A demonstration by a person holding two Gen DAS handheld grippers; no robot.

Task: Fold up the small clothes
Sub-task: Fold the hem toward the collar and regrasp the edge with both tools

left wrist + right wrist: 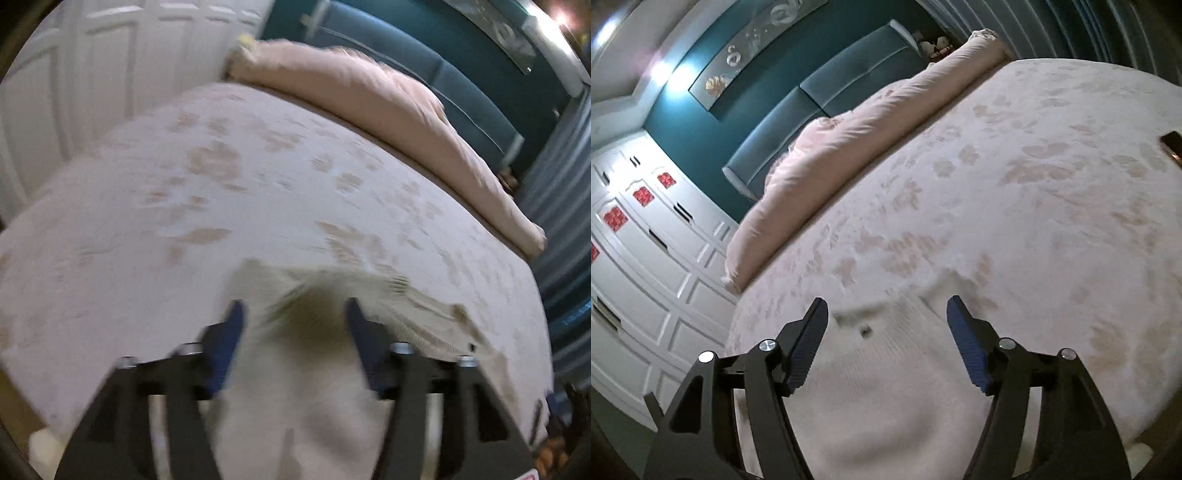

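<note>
I have the left gripper (pixel 293 312) and right gripper (pixel 886 314) with jaws spread wide, gripping nothing, above the pale garment (pixel 295 398) flat on the bed (pixel 184 206), ready for pinching.

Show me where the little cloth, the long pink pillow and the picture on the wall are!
small garment (pixel 295 387), left wrist view, its pale middle.
long pink pillow (pixel 849 147), right wrist view, its middle.
wall picture (pixel 753 48), right wrist view, its centre.
</note>
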